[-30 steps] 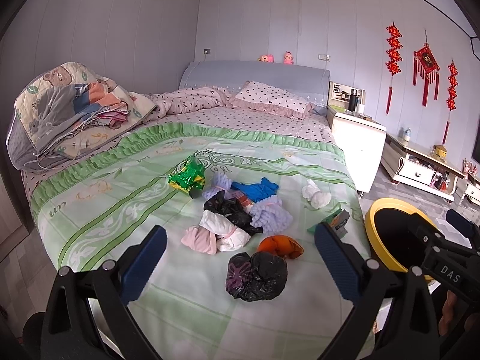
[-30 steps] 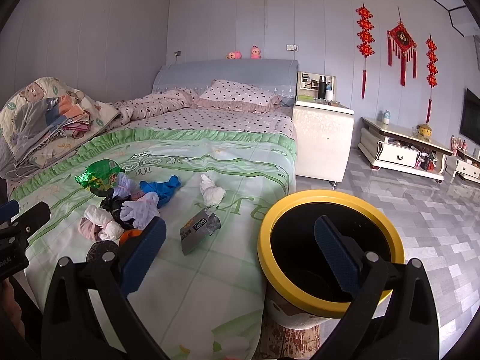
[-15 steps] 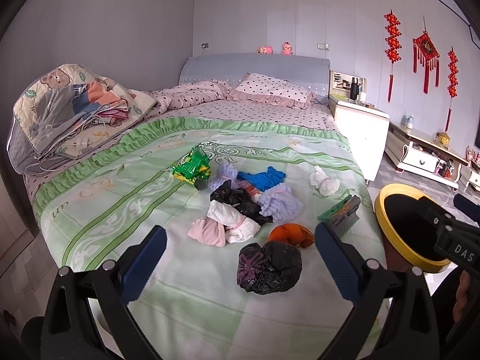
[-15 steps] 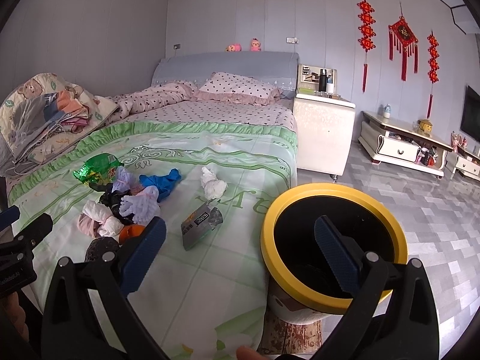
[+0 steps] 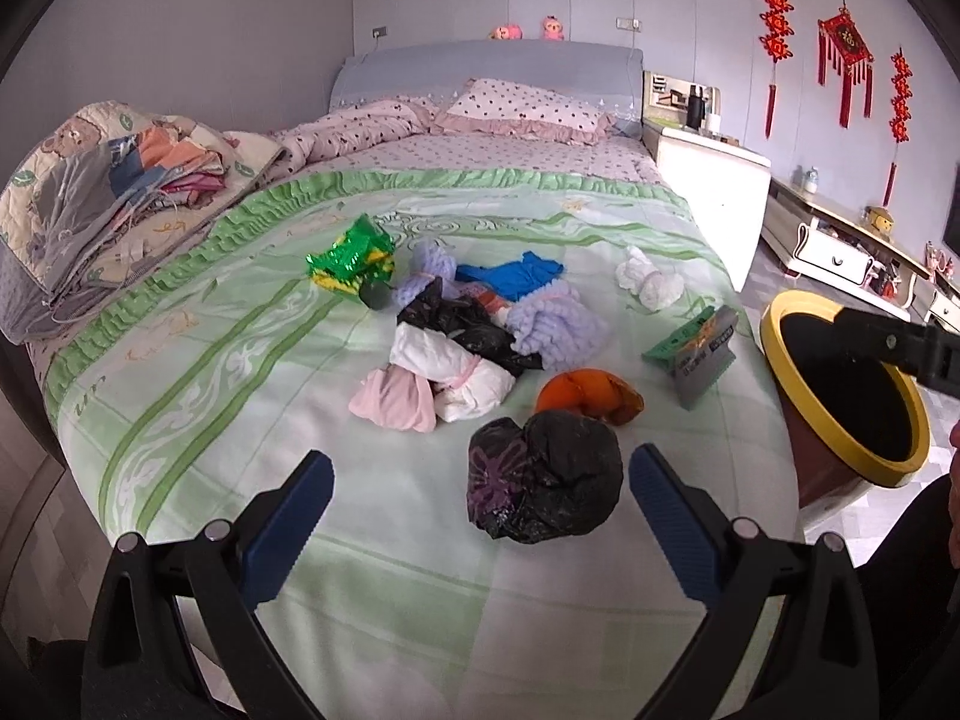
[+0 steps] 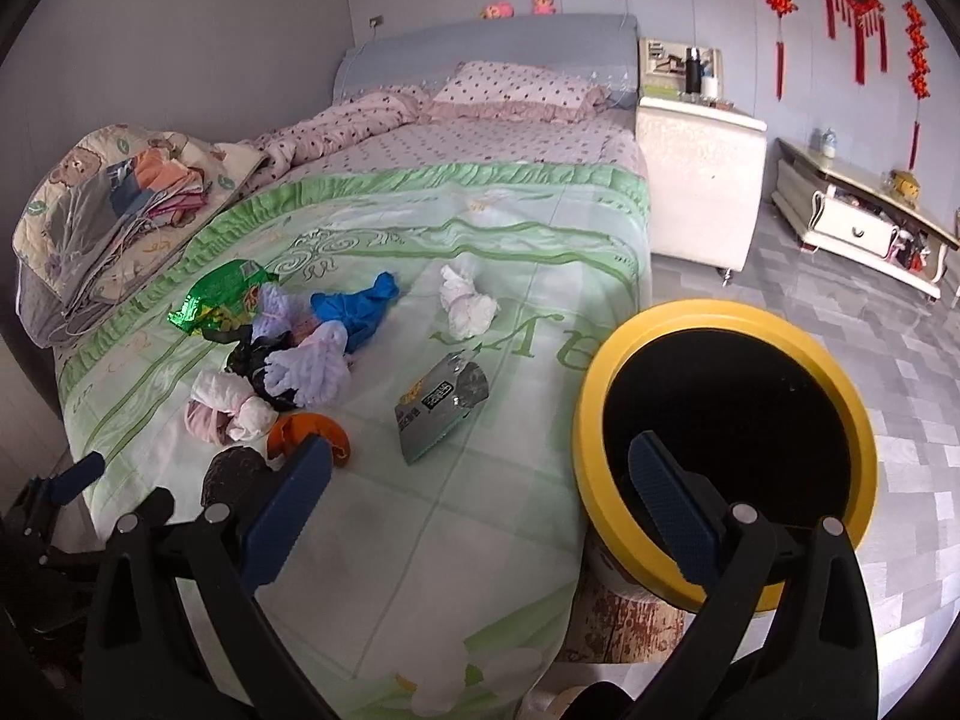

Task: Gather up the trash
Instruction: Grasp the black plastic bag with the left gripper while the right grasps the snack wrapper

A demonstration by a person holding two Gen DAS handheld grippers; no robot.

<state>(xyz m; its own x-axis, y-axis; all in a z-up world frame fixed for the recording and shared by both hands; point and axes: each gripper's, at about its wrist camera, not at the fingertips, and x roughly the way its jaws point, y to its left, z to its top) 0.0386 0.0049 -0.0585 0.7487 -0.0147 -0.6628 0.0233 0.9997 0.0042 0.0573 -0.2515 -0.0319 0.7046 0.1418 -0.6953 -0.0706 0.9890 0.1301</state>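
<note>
1. Left wrist view: bed [image 5: 180, 396] filling the frame, nearer and lower than a second ago, so the approach to the litter looks under way.
2. Right wrist view: yellow-rimmed bin [image 6: 726, 324] standing just beside the bed's right edge, larger in frame than before; nothing dropped in yet, by the look of it.
3. Heap of trash mid-bed: black bag [image 5: 546, 492] nearest, orange wrapper [image 5: 591, 396] just behind it, then white and pink wads, purple fluff, blue scrap, green foil packet [image 5: 351, 261]; grey packet [image 5: 699, 351] apart, near the bin side.
4. Left claw [image 5: 480, 519] wide open, empty, with the black bag between its fingers but untouched: likely first pick.
5. Right claw [image 6: 480, 516] wide open, empty, hanging between bed edge and bin.
</note>
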